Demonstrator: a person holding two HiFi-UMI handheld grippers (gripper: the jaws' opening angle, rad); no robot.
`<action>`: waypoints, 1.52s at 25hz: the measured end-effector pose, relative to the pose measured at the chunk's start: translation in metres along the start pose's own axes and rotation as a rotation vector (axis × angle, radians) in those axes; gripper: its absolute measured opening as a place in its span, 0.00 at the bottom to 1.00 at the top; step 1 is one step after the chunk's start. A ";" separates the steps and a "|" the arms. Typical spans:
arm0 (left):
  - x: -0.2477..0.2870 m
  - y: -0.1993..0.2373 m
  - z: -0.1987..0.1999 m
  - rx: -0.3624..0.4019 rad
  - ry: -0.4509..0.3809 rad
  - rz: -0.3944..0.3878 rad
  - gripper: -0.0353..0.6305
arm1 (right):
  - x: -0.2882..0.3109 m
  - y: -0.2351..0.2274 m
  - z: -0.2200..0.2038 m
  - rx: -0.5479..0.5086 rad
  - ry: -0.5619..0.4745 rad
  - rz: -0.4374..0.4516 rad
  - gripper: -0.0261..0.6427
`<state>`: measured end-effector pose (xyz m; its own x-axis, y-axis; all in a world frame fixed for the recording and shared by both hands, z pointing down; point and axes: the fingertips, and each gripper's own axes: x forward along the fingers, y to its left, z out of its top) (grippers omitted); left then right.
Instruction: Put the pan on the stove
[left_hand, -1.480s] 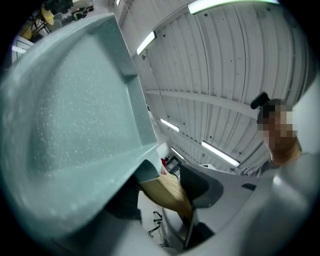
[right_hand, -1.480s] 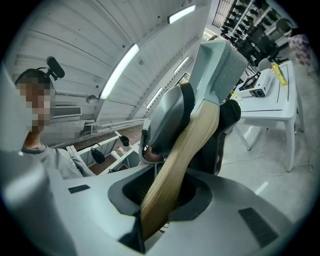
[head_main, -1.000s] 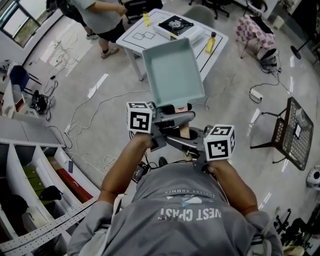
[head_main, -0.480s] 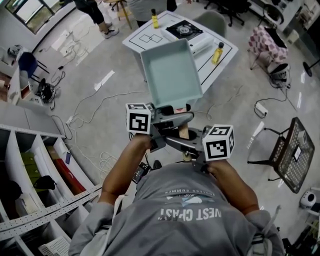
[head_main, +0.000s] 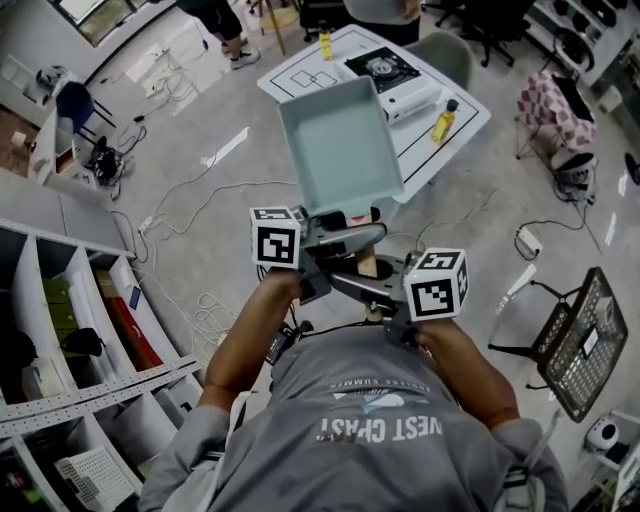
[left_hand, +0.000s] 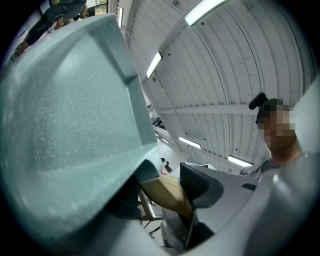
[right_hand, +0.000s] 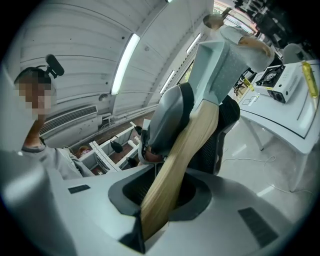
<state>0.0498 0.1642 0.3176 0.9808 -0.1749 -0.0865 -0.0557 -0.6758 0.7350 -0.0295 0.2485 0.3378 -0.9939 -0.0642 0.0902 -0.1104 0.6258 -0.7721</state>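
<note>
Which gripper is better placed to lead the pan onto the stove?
Probably left: the left gripper clamps the handle right at the pan, so it steers best; the right gripper holds the handle's free end.

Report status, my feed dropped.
Left tool, right tool shut on handle. Pan aloft, short of table. Stove bare, bottles nearby.

Pan (head_main: 340, 145) pale mint-green, finely white-speckled inside, handle (right_hand: 175, 165) light tan wood, left marker cube (head_main: 278, 237) and right marker cube (head_main: 437, 285) white with black square patterns, table (head_main: 430, 162) white with thin black outlines, stove (head_main: 378, 68) black-topped on white, bottle (head_main: 445, 120) yellow, shirt (head_main: 380, 460) grey with pale lettering.
</note>
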 end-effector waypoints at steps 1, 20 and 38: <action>0.005 0.002 0.001 0.000 -0.006 0.007 0.38 | -0.005 -0.003 0.002 -0.001 0.009 0.006 0.16; 0.073 0.053 0.017 -0.049 0.078 -0.073 0.38 | -0.051 -0.065 0.042 0.049 -0.073 -0.074 0.16; 0.046 0.113 0.103 -0.071 0.271 -0.238 0.38 | 0.017 -0.124 0.144 0.088 -0.274 -0.236 0.16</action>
<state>0.0698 0.0060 0.3275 0.9792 0.1833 -0.0864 0.1836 -0.6215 0.7616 -0.0341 0.0573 0.3446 -0.9048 -0.4116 0.1096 -0.3248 0.5002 -0.8027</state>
